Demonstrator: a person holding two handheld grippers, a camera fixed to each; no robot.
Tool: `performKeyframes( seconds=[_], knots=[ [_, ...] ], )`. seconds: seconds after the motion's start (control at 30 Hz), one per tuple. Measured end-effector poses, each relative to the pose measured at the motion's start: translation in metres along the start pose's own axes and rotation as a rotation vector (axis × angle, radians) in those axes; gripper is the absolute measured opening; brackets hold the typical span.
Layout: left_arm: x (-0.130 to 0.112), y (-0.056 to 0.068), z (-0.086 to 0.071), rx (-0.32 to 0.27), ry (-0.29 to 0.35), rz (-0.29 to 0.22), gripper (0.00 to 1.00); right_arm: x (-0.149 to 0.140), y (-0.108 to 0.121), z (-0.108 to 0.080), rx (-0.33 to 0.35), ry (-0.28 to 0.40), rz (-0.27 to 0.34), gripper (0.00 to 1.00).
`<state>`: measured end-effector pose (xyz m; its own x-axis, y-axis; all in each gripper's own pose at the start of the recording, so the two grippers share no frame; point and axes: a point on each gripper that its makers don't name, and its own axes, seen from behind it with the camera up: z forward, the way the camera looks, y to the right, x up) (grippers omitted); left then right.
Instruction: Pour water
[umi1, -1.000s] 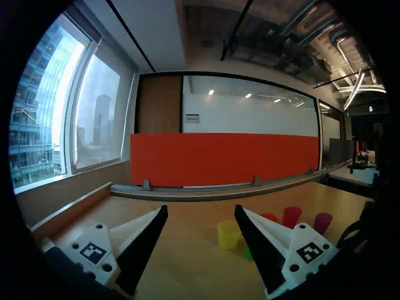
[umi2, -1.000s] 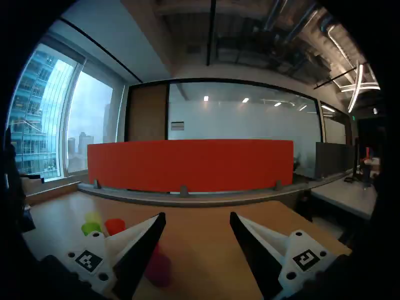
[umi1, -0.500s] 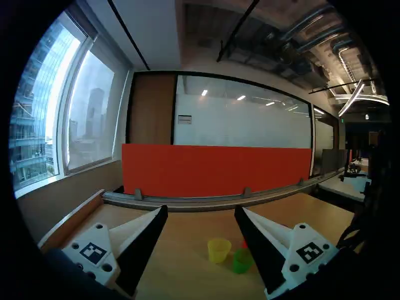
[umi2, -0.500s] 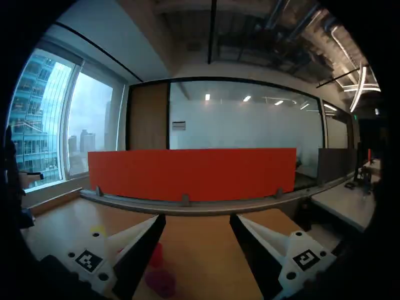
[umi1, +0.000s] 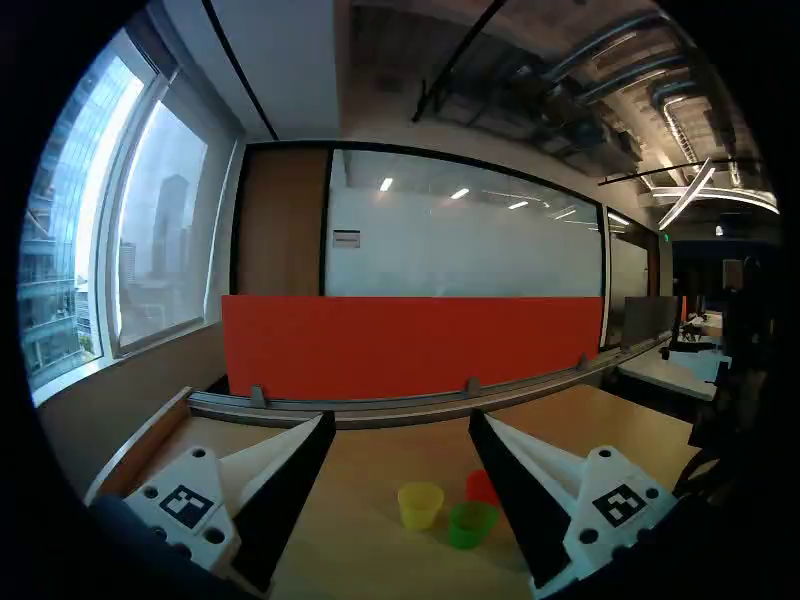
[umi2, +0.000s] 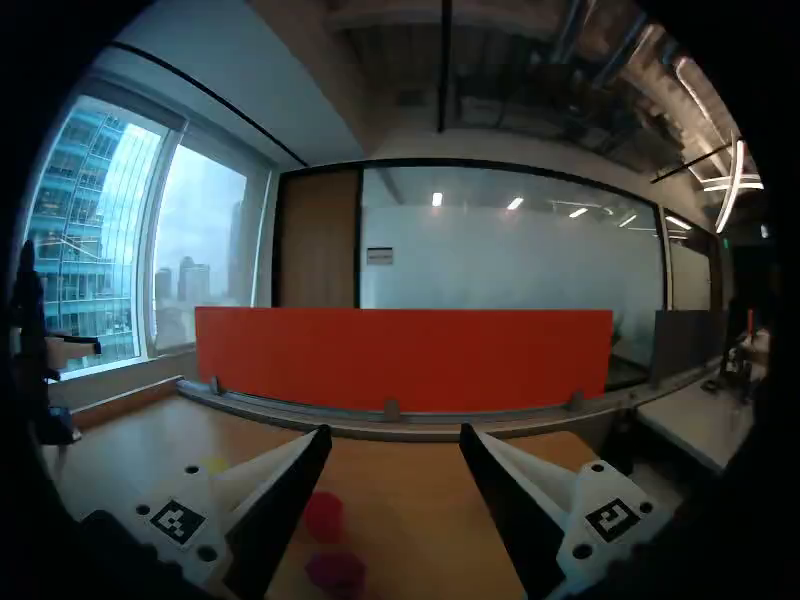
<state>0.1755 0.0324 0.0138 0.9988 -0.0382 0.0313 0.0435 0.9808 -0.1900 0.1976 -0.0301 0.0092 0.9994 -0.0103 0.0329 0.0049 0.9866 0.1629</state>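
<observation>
L gripper (umi1: 400, 420): jaws are held wide apart, w/ nothing gripped. Between them, low on the wood desk (umi1: 365, 490), a yellow cup (umi1: 420, 505) and a green cup (umi1: 470, 524) are seen side by side, nearer the R jaw. A red cup (umi1: 482, 487) is part-hidden by that jaw's edge.

R gripper (umi2: 394, 430): jaws are likewise apart and empty. Just inside its L jaw, a dark red cup (umi2: 323, 516) and a purple cup (umi2: 337, 570) are seen, each part-covered by the jaw. An orange divider (umi1: 410, 345) is seen beyond the jaws.

I see a light wooden table (umi1: 370, 480) bearing a yellow cup (umi1: 420, 504), a green cup (umi1: 471, 524) just beside it and a red cup (umi1: 482, 486) behind. In the right gripper view I note a magenta cup (umi2: 336, 572) standing near the red one.
</observation>
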Motion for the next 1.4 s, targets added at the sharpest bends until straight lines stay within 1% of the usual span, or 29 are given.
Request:
performKeyframes(
  seconds=[0.07, 0.2, 0.37, 0.57, 0.67, 0.87, 1.0, 1.1, 1.2, 1.4],
  knots=[
    [-0.001, 0.003, 0.000, -0.021, -0.003, -0.004, 1.00, 0.001, -0.008, -0.001, 0.043, 0.000, 0.001, 1.00],
    [-0.006, 0.006, 0.001, -0.059, -0.013, 0.008, 1.00, 0.002, -0.024, -0.003, 0.127, 0.001, 0.003, 1.00],
    [-0.008, 0.009, -0.001, -0.095, -0.018, 0.019, 1.00, 0.002, -0.039, -0.007, 0.211, 0.003, 0.005, 0.99],
    [-0.006, 0.017, -0.002, -0.158, -0.007, 0.017, 1.00, 0.007, -0.054, -0.012, 0.292, 0.005, 0.037, 1.00],
    [-0.006, 0.022, -0.004, -0.186, -0.007, 0.030, 1.00, 0.010, -0.058, -0.014, 0.319, 0.006, 0.040, 0.99],
    [-0.012, 0.031, -0.006, -0.233, -0.021, 0.057, 1.00, 0.010, -0.068, -0.016, 0.368, 0.006, 0.005, 1.00],
    [-0.018, 0.038, -0.007, -0.270, -0.038, 0.070, 1.00, 0.009, -0.080, -0.018, 0.413, -0.010, -0.005, 1.00],
    [-0.020, 0.043, -0.007, -0.301, -0.045, 0.070, 0.99, 0.007, -0.089, -0.017, 0.450, -0.024, -0.005, 1.00],
    [-0.024, 0.047, -0.006, -0.331, -0.054, 0.059, 1.00, 0.005, -0.096, -0.017, 0.485, -0.037, -0.006, 1.00],
    [-0.032, 0.051, -0.001, -0.375, -0.075, 0.036, 1.00, 0.004, -0.104, -0.014, 0.526, -0.046, -0.007, 1.00]
  ],
)
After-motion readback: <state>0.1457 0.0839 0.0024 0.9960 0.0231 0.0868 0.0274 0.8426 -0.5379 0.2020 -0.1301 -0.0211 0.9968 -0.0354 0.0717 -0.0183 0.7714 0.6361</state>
